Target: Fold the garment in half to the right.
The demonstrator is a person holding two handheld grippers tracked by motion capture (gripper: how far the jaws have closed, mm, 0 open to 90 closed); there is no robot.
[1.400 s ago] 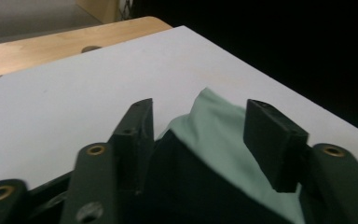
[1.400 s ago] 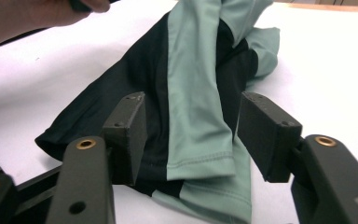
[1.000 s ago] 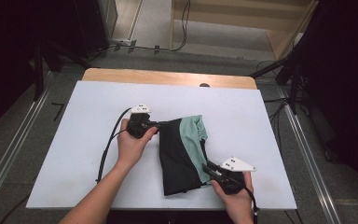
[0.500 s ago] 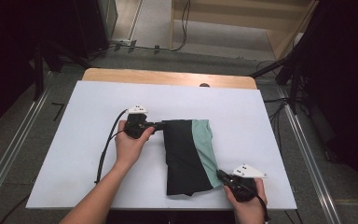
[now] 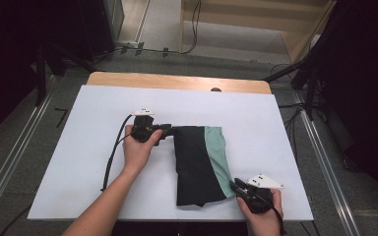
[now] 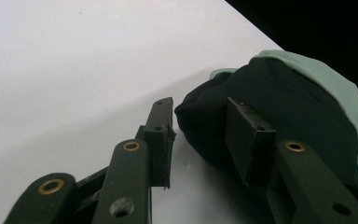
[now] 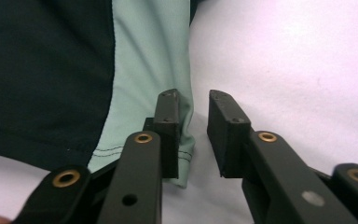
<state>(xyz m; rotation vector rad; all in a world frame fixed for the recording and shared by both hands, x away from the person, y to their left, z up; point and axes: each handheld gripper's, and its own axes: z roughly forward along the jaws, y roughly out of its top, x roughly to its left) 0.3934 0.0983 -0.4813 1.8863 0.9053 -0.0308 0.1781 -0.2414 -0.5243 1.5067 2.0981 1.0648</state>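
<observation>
Now the folded black and mint-green cloth garment [image 5: 200, 164] lies flat mid-tabletop [image 5: 69, 147]. Both claws have just opened, left claw [image 6: 198, 135] and right claw [image 7: 193, 133] narrowly parted, gripping nothing. Withdraw gently, without snagging the fold.

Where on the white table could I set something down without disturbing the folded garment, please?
The white table is bare left of the left tool, along the far edge by the wooden strip, and right of the black and green garment. The near middle is crowded: the right tool sits at the garment's corner.
</observation>
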